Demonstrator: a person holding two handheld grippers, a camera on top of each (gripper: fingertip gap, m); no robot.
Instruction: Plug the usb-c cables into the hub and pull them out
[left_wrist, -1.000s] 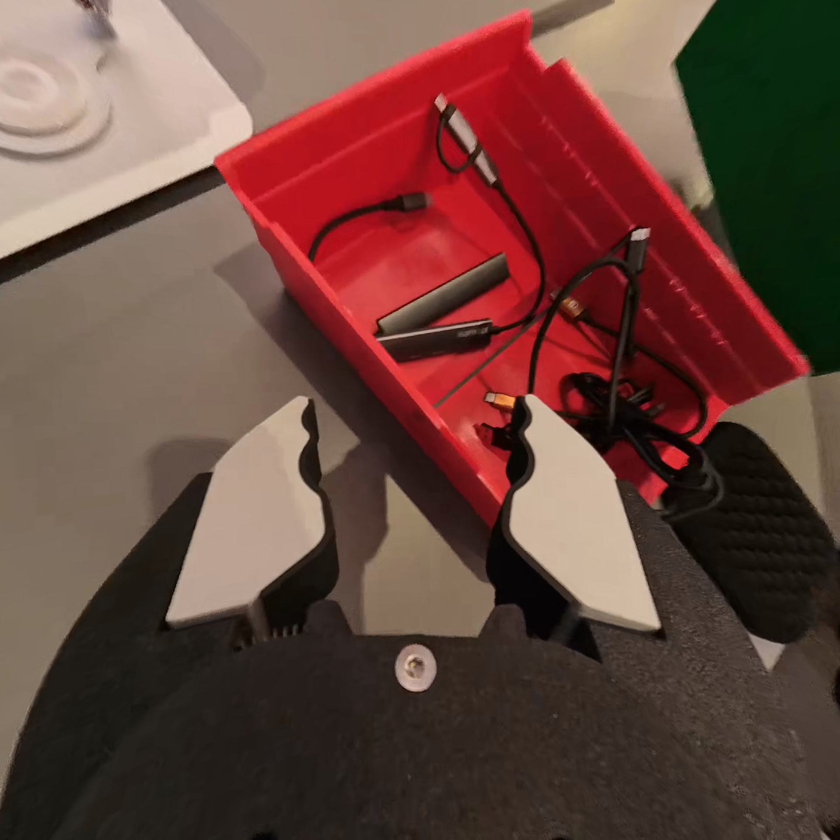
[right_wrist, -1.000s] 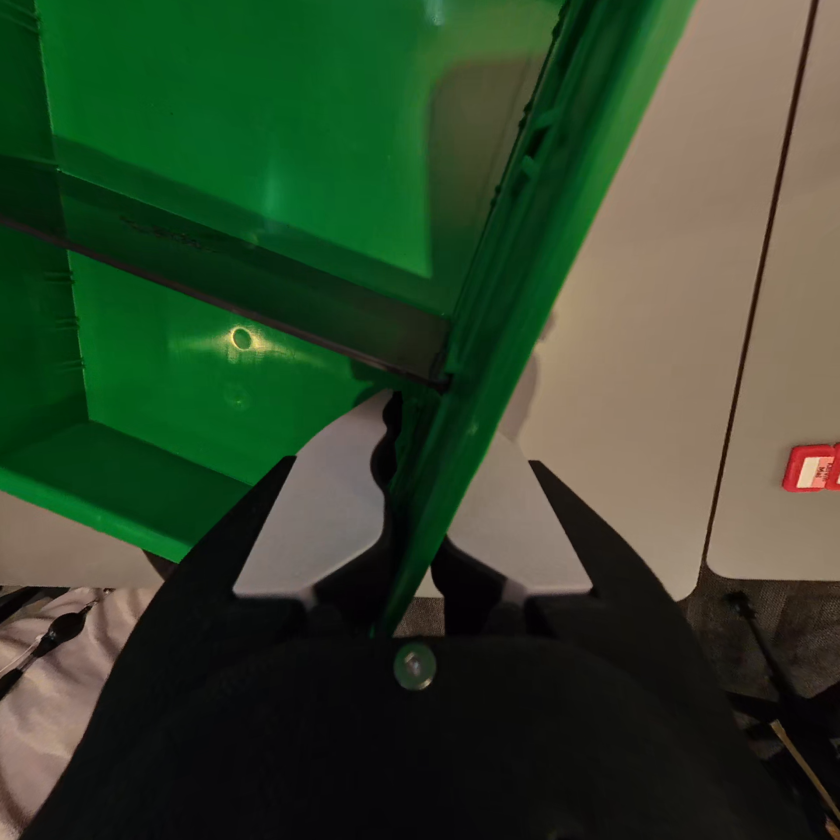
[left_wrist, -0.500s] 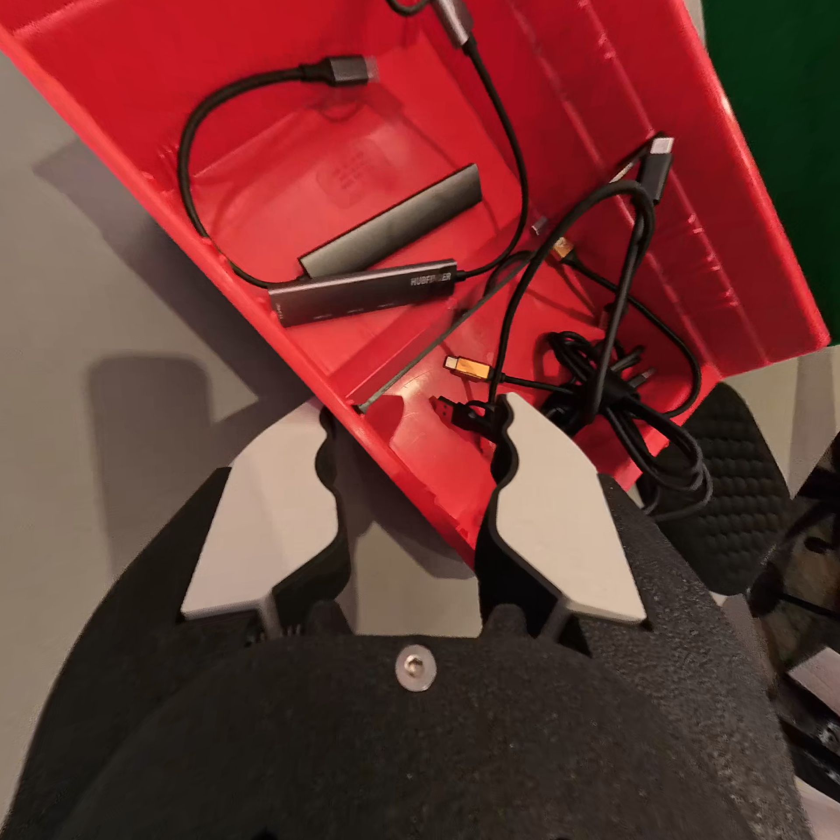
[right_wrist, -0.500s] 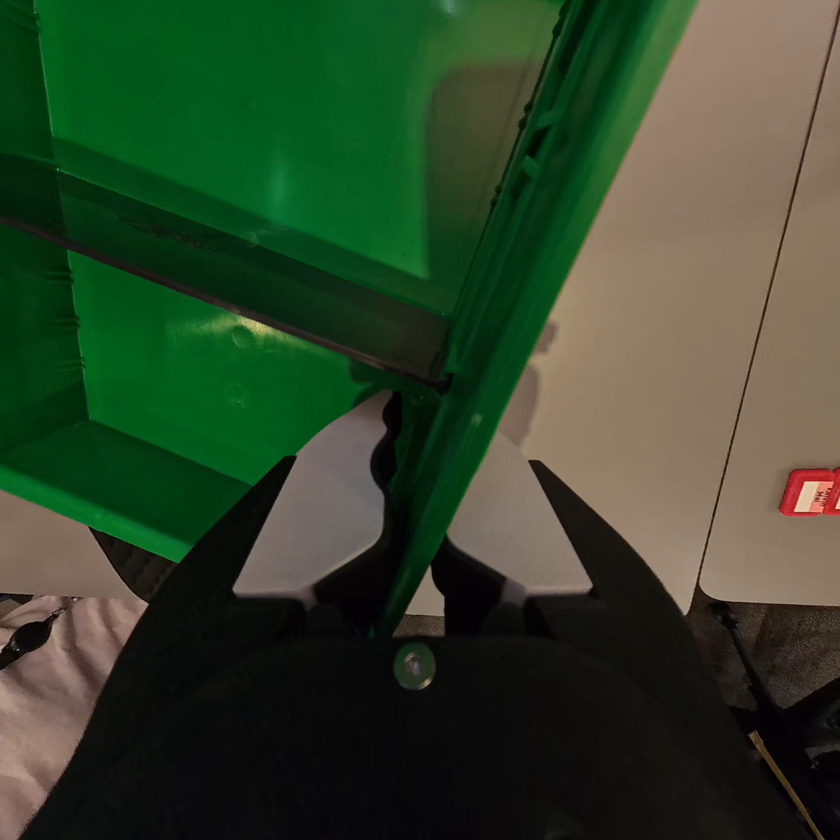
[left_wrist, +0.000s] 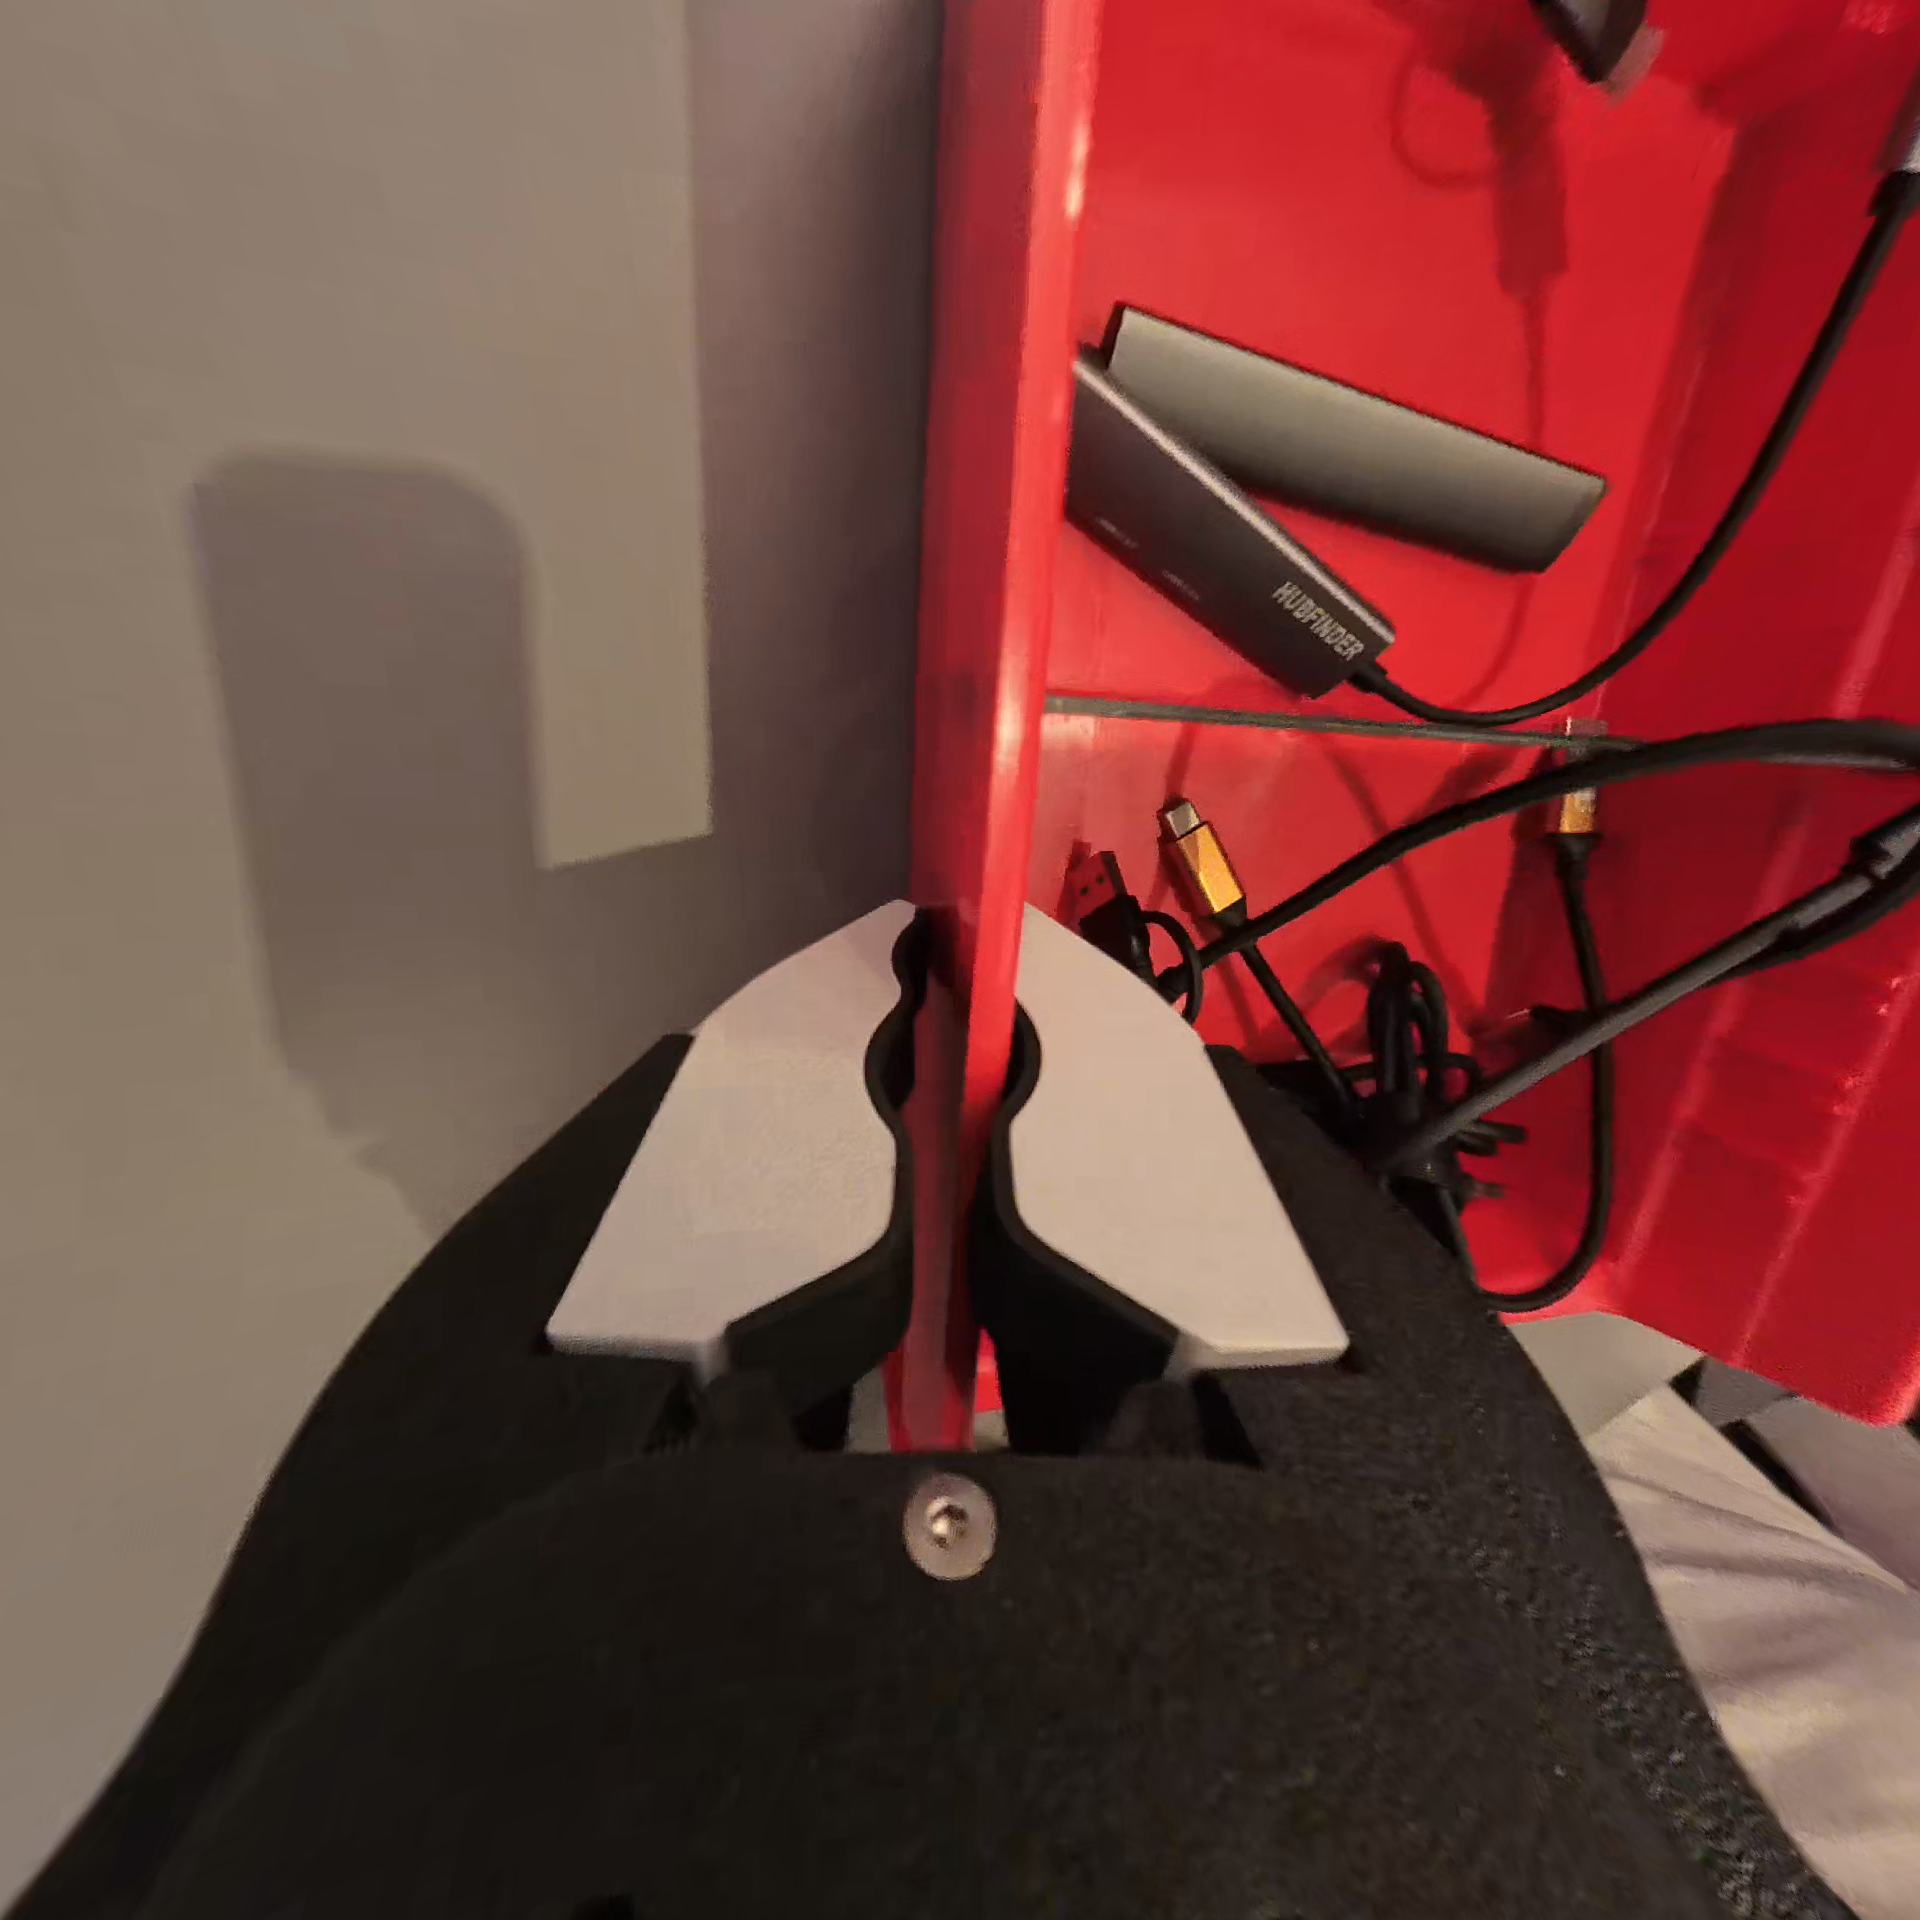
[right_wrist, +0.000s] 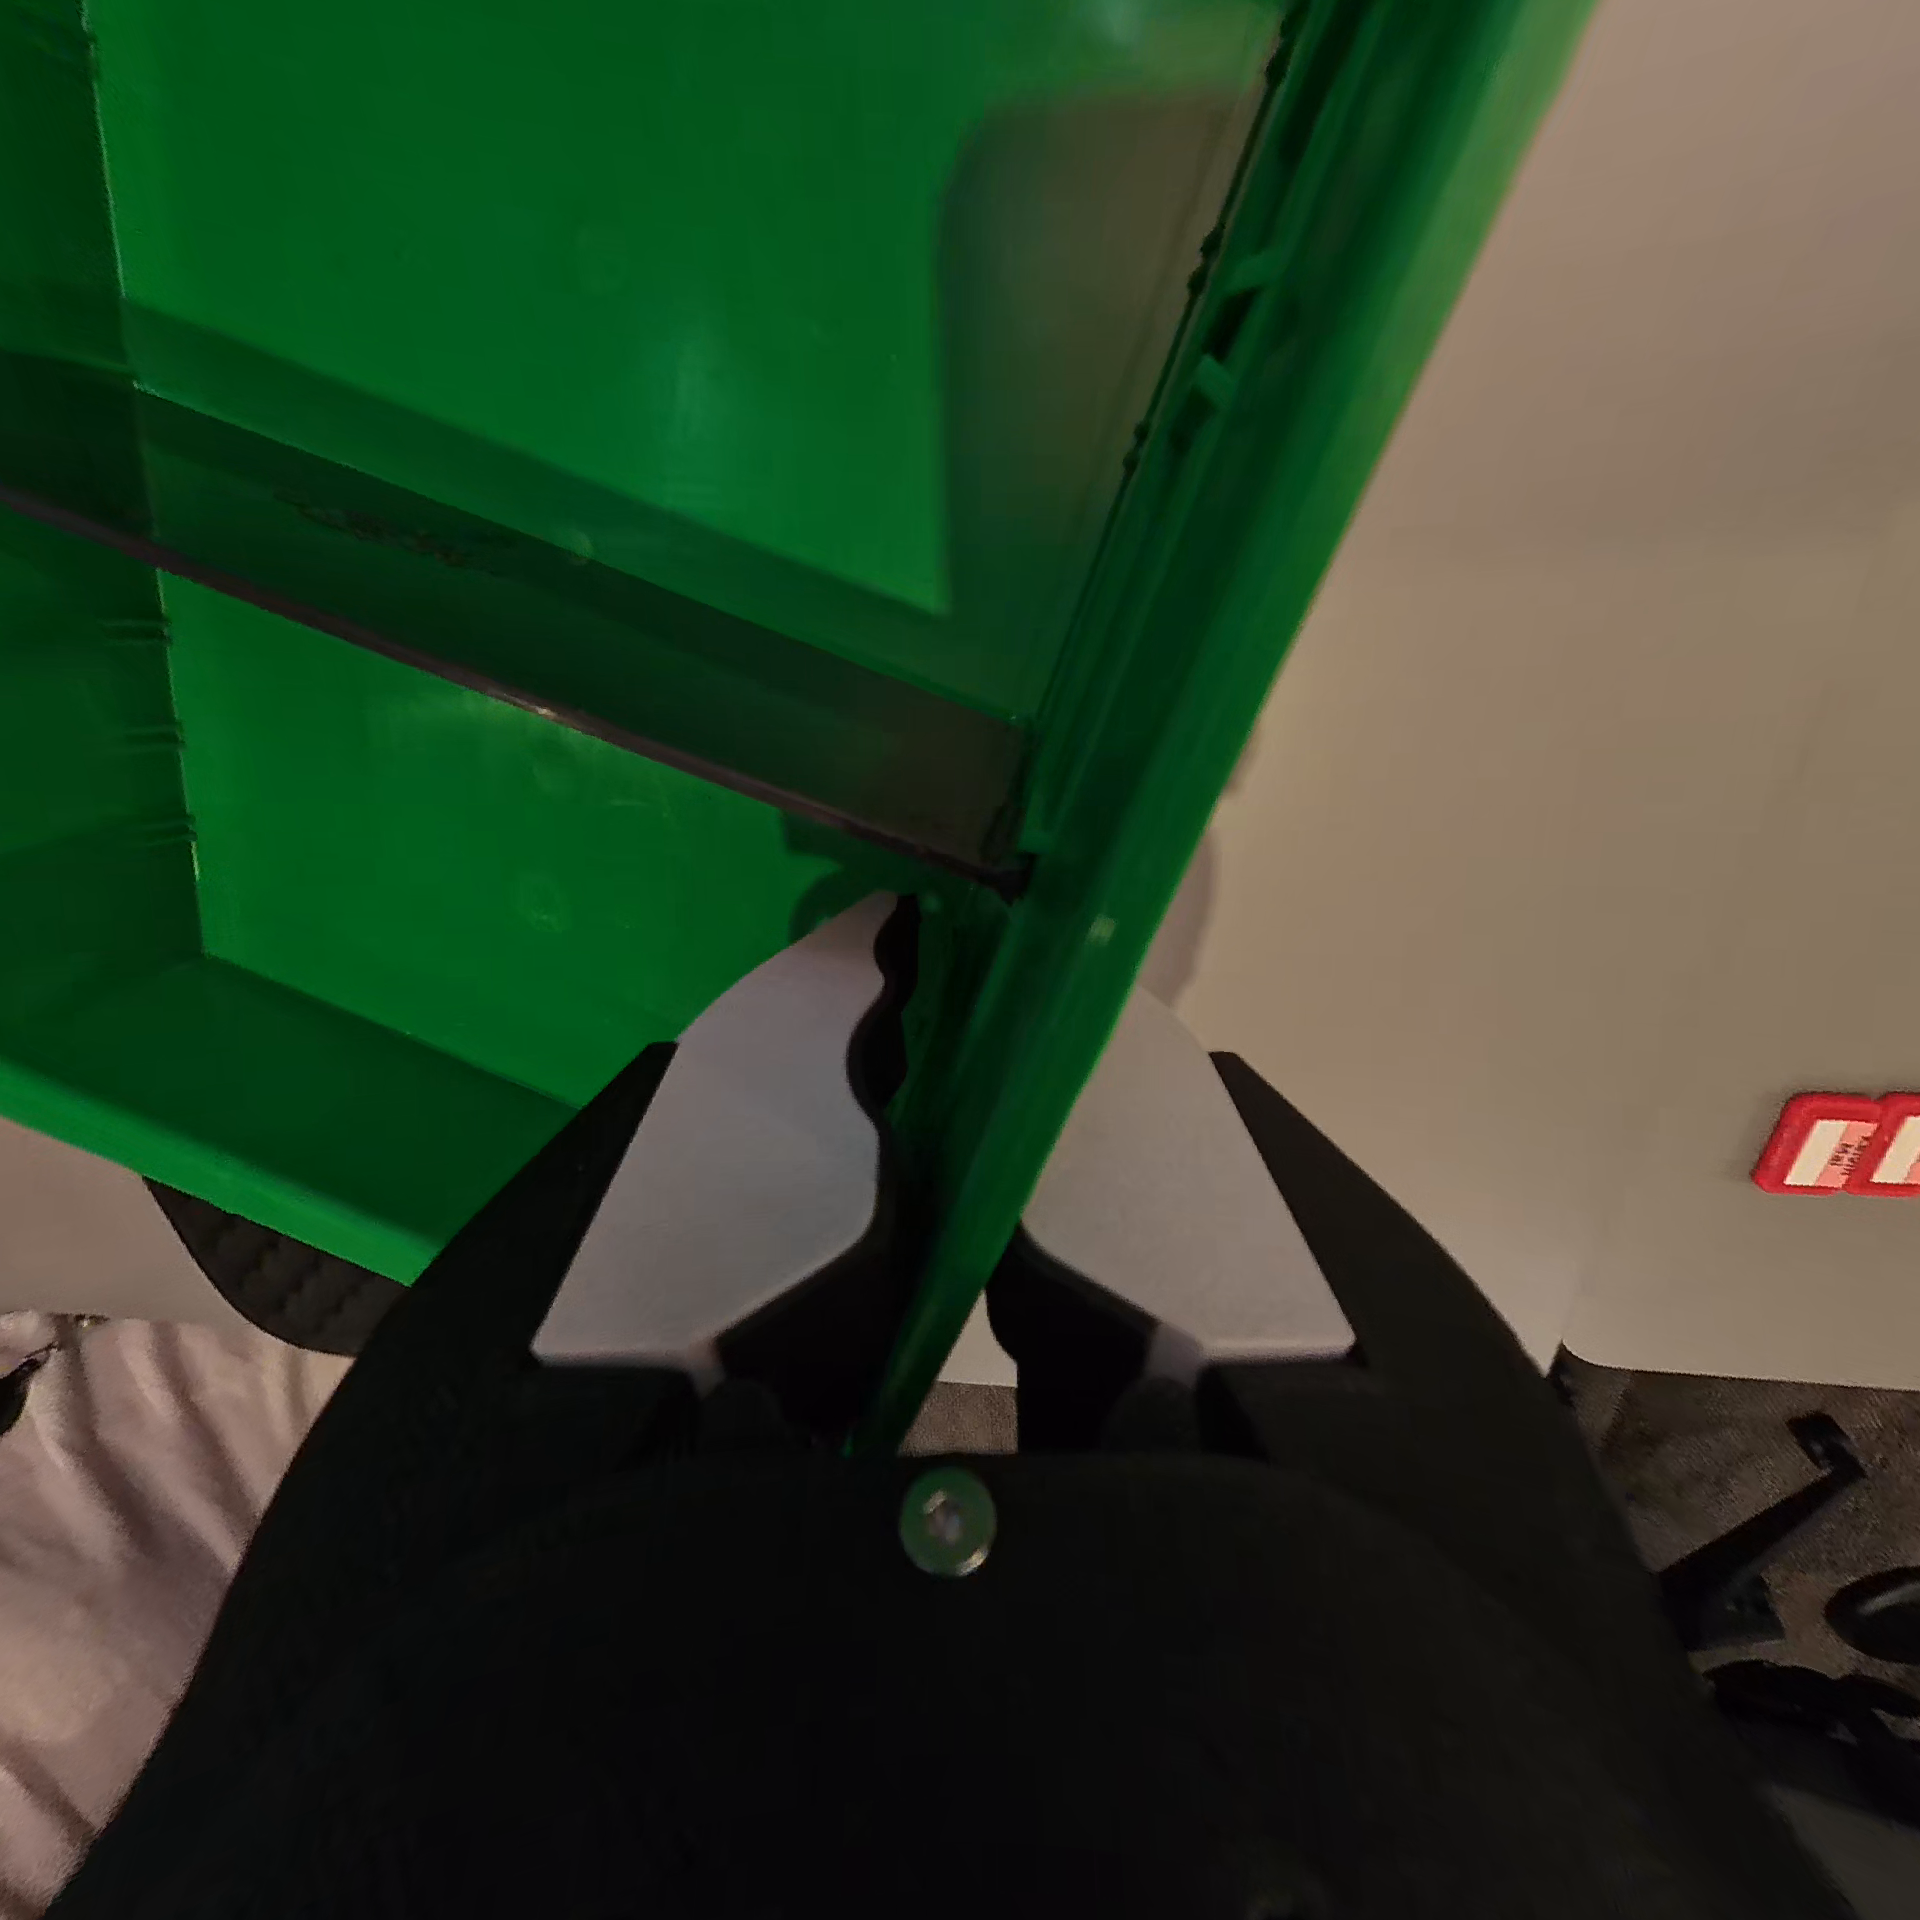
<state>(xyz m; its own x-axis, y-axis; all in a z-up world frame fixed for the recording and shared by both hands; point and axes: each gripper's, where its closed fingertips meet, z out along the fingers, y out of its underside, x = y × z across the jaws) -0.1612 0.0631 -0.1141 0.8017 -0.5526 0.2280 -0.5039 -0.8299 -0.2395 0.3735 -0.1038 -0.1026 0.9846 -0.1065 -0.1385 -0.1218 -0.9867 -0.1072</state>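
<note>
The side wall of the red plastic bin (left_wrist: 997, 436) is clamped by the left claw (left_wrist: 958, 925); the green plastic bin's (right_wrist: 1091, 935) wall is gripped by the right claw (right_wrist: 940, 966). Two grey slim hubs (left_wrist: 1226, 540) and black cables (left_wrist: 1403, 1060) are held in the red one.

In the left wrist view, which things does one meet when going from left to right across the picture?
Grey table → red bin wall, clamped in the left gripper → grey hub → gold-tipped plug → tangle of black cables.
</note>
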